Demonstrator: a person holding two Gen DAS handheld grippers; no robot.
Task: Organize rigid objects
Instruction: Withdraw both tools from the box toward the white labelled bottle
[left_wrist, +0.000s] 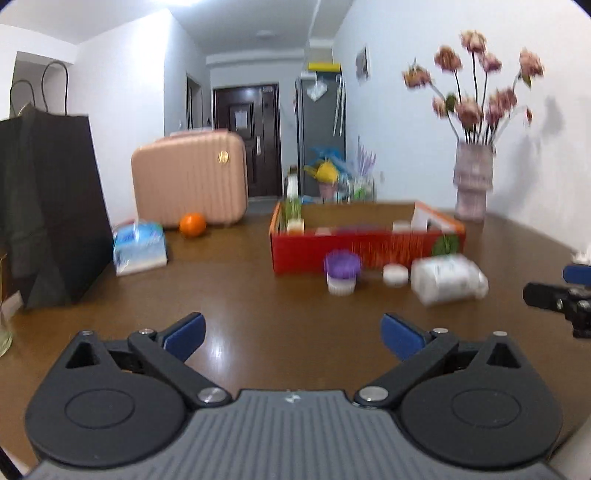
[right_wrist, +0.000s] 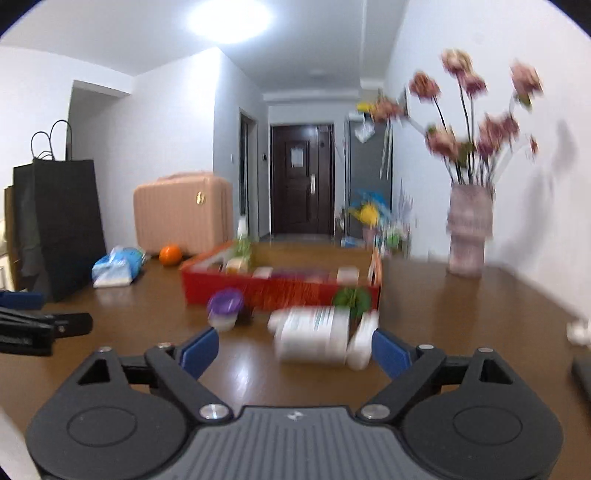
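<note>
Left wrist view shows the red box (left_wrist: 365, 251) on the brown table (left_wrist: 240, 295) already holding several small items. Just in front of the red box, a purple-lidded jar (left_wrist: 341, 271), a small white jar (left_wrist: 395, 275) and a white bottle (left_wrist: 447, 280) on its side wait outside, so the sorting looks partly done. Both the left gripper (left_wrist: 293, 332) and the right gripper (right_wrist: 295, 350) have jaws spread wide, holding nothing.
</note>
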